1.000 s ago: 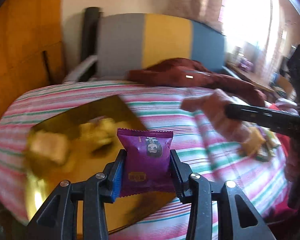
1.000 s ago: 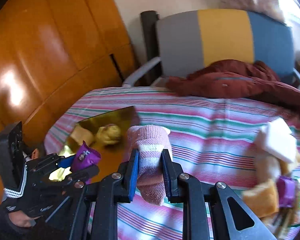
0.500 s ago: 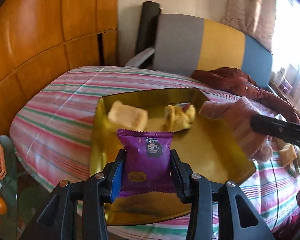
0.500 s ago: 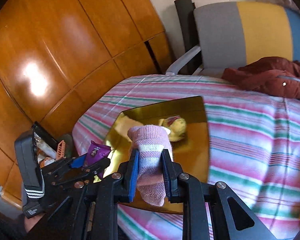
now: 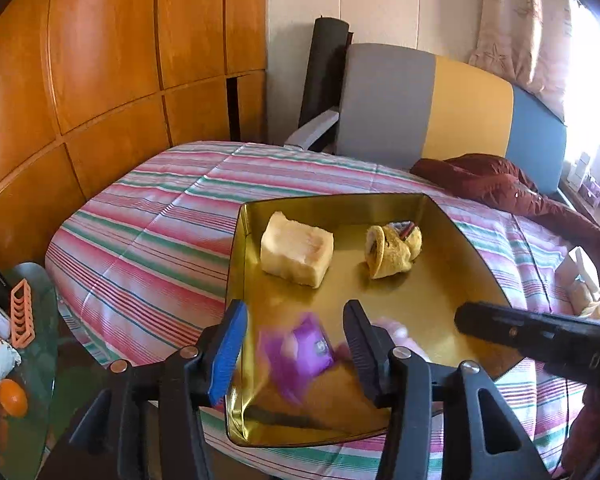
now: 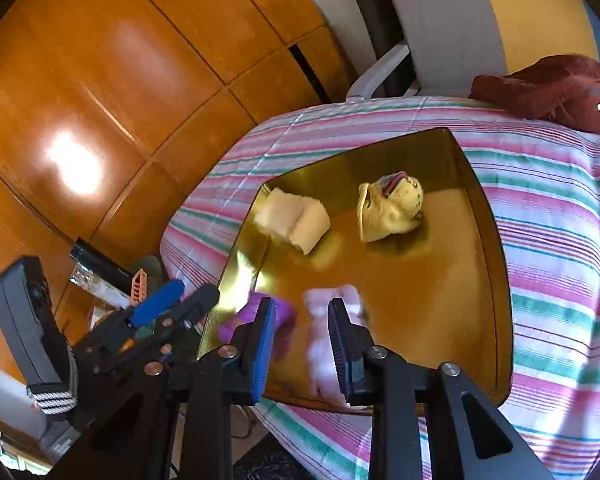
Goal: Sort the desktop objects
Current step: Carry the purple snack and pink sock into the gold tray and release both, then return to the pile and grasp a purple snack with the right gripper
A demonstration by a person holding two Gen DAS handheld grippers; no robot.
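Observation:
A gold tray (image 5: 440,300) (image 6: 452,272) lies on the striped tablecloth. In it are a cream folded cloth (image 5: 296,250) (image 6: 292,220) and a yellow rolled sock (image 5: 392,250) (image 6: 390,206). My left gripper (image 5: 296,344) is open above the tray's near edge; a blurred purple snack packet (image 5: 300,354) (image 6: 256,316) drops free between its jaws. My right gripper (image 6: 302,340) is open over the tray; a blurred pink sock (image 6: 328,328) (image 5: 396,330) falls from it. The right gripper's body (image 5: 540,340) crosses the left wrist view.
A striped tablecloth (image 5: 152,248) covers the table. A grey, yellow and blue chair (image 5: 440,108) with a dark red jacket (image 5: 500,188) stands behind. Wooden panels (image 5: 100,60) are at the left. A glass side table (image 5: 12,360) with clutter is low left. More items (image 5: 580,280) lie at the right.
Both grippers have opened over the gold tray. The purple packet has left the left gripper and the pink sock has left the right gripper; both are dropping into the tray.

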